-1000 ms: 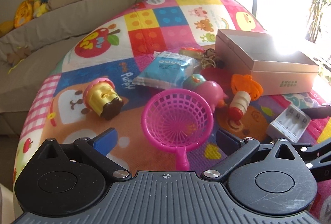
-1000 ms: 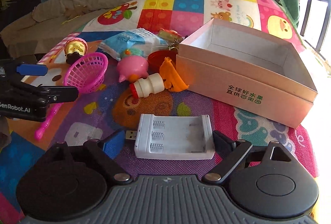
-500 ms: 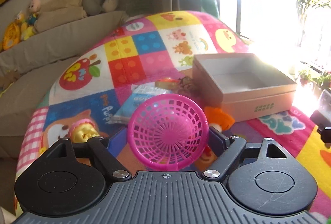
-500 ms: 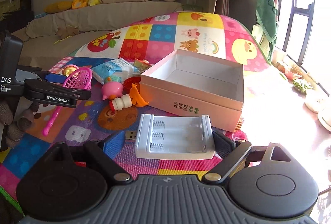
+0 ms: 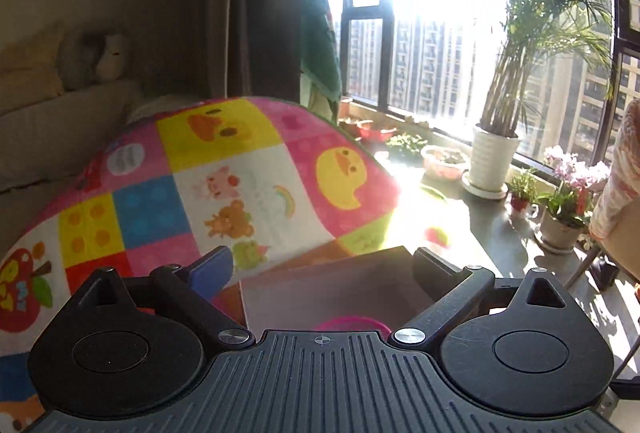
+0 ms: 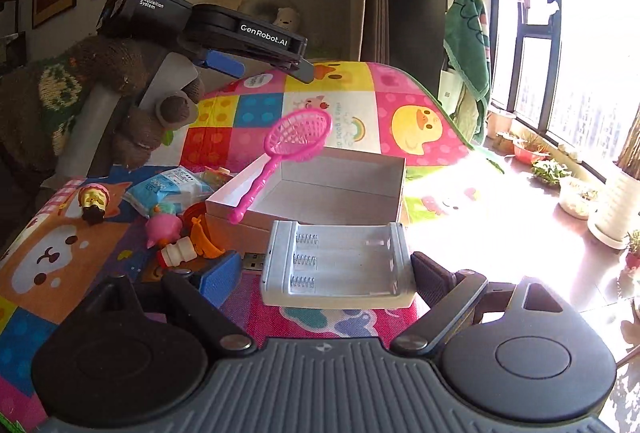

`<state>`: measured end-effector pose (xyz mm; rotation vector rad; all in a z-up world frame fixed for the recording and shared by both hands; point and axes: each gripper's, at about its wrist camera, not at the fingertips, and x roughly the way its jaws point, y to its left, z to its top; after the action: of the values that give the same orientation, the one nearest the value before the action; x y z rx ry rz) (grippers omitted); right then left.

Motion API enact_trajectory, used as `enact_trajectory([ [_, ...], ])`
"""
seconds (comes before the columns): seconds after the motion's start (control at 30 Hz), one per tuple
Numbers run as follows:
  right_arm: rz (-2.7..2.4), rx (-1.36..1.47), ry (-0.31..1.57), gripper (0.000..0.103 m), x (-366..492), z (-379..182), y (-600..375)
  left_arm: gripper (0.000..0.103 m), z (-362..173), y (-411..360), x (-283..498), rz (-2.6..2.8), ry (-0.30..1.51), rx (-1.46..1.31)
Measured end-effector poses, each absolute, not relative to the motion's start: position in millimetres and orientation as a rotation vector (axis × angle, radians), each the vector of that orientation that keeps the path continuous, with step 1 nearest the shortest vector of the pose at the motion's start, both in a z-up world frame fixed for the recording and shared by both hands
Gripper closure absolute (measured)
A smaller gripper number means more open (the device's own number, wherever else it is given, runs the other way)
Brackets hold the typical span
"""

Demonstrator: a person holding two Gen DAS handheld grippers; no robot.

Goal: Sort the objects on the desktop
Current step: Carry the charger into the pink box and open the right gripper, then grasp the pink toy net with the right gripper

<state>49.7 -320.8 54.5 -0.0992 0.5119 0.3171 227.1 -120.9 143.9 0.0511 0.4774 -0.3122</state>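
From the left wrist, the pink net [image 5: 352, 323] is mostly hidden behind the gripper body, just a rim sliver inside the cardboard box [image 5: 332, 293]. The box's near side is cut off too. Beyond the box, window glare washes out the floor.

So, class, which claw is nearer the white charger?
Right. The right claw grips the charger between its fingers. The left claw hangs high above the box, beyond the charger, jaws opening with nothing between them; the pink net is in the air below it.
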Motion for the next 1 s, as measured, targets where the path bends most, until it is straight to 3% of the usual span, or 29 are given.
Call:
enact_trajectory([
  [0.27, 0.323, -0.1, 0.471, 0.012, 86, 64, -309, 0.001, 89, -64, 140, -0.239, 0.488, 0.061],
  [0.47, 0.311, -0.097, 0.457, 0.012, 159, 72, -269, 0.0, 64, -31, 89, -0.195, 0.532, 0.016],
  [0.53, 0.305, -0.08, 0.5, 0.006, 186, 71, -263, 0.0, 59, -20, 81, -0.172, 0.545, -0.009],
  [0.7, 0.306, -0.029, 0.561, 0.006, 189, 69, -264, 0.0, 46, 8, 65, -0.127, 0.543, -0.088],
  [0.77, 0.311, -0.059, 0.568, 0.013, 176, 67, -262, 0.0, 39, 14, 64, -0.129, 0.552, -0.13],
  [0.83, 0.334, -0.102, 0.582, 0.03, 158, 65, -259, 0.0, 32, 19, 64, -0.136, 0.559, -0.162],
  [0.93, 0.348, -0.167, 0.592, 0.047, 138, 62, -255, 0.0, 25, 22, 64, -0.136, 0.562, -0.18],
  [1.0, 0.352, -0.185, 0.608, 0.049, 133, 60, -252, 0.0, 21, 24, 64, -0.141, 0.564, -0.194],
])
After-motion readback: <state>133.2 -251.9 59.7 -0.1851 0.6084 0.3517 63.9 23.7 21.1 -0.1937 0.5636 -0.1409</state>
